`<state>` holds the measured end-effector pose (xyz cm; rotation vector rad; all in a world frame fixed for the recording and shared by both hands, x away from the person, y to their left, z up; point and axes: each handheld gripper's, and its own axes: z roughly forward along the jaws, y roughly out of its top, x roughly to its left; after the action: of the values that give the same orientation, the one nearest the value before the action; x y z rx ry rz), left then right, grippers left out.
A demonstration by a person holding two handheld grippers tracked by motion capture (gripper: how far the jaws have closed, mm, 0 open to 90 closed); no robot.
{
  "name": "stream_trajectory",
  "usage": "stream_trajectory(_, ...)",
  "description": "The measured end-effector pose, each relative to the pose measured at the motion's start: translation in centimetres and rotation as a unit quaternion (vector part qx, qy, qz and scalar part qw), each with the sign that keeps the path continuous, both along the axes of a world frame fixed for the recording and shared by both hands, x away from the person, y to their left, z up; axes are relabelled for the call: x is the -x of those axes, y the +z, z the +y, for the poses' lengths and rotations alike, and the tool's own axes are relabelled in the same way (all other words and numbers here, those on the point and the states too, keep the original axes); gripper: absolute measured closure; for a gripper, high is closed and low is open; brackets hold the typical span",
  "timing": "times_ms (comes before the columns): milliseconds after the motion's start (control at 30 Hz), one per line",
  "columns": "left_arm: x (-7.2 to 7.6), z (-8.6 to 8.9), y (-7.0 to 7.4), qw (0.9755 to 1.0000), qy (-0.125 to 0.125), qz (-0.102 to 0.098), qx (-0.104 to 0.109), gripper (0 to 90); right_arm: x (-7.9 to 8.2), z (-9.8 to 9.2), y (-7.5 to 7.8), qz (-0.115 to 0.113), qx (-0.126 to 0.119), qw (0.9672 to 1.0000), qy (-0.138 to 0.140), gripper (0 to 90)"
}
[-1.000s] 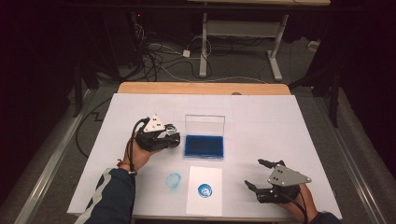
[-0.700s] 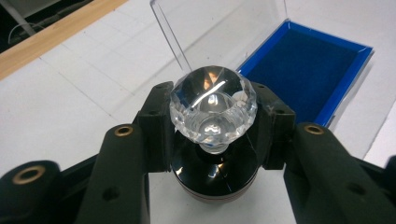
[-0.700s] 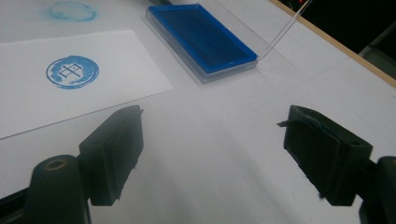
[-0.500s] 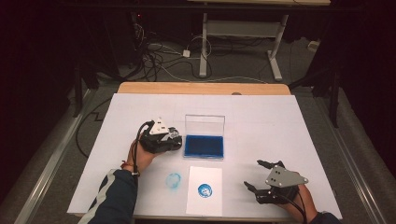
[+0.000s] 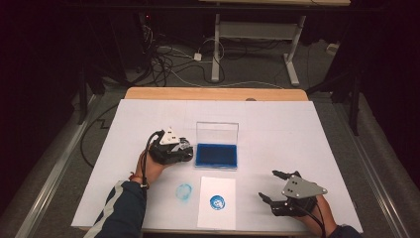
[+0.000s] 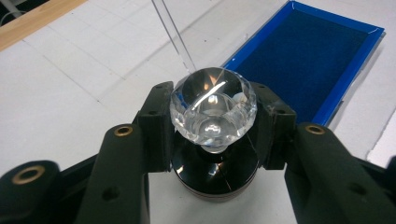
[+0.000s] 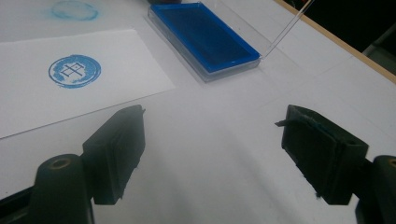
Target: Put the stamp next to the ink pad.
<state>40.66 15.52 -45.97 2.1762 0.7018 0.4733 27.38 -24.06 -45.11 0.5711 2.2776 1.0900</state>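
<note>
The left hand-held gripper [image 5: 184,148] clamps a round stamp with a faceted clear crystal knob and black base [image 6: 213,119] between its black pads, just left of the open blue ink pad in its clear plastic case [image 5: 216,154] on the white-covered bench [image 5: 297,129]. The right hand-held gripper [image 5: 272,186], jaws apart with nothing between them and just been closing, rests near the white paper sheet [image 5: 216,191] bearing a round blue stamp print [image 5: 216,202].

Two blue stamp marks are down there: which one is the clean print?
The round print on the white paper sheet: crisp ring with a character inside. The other mark, left of it on the table cover, is a faint smudge.
</note>
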Motion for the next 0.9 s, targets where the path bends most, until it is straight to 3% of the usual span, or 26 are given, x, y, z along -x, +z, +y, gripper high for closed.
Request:
stream_trajectory(267, -0.1, 0.0, -0.2, 1.0, 0.003, 0.003, 0.003, 53.0, 0.0, 0.0, -0.1, 0.002, 0.001, 1.0, 0.0, 22.1)
stream_trajectory(400, -0.2, 0.0, -0.4, 0.9998, 0.01, 0.014, -0.002, 48.3, -0.1, 0.0, -0.1, 0.005, 0.001, 1.0, 0.0, 22.1)
stream_trajectory(600, -0.2, 0.0, -0.3, 0.9999, 0.01, 0.011, -0.001, 43.2, -0.1, 0.0, -0.1, 0.006, 0.001, 1.0, -0.002, 22.1)
stream_trajectory(700, -0.1, 0.0, -0.1, 0.9999, 0.012, 0.005, 0.0, 38.8, -0.1, 0.0, -0.1, 0.005, 0.003, 1.0, 0.001, 22.1)
stream_trajectory(900, 0.6, 0.0, 1.0, 0.9995, 0.016, -0.027, 0.005, 32.2, -0.1, 0.0, -0.1, 0.003, 0.0, 1.0, 0.002, 22.0)
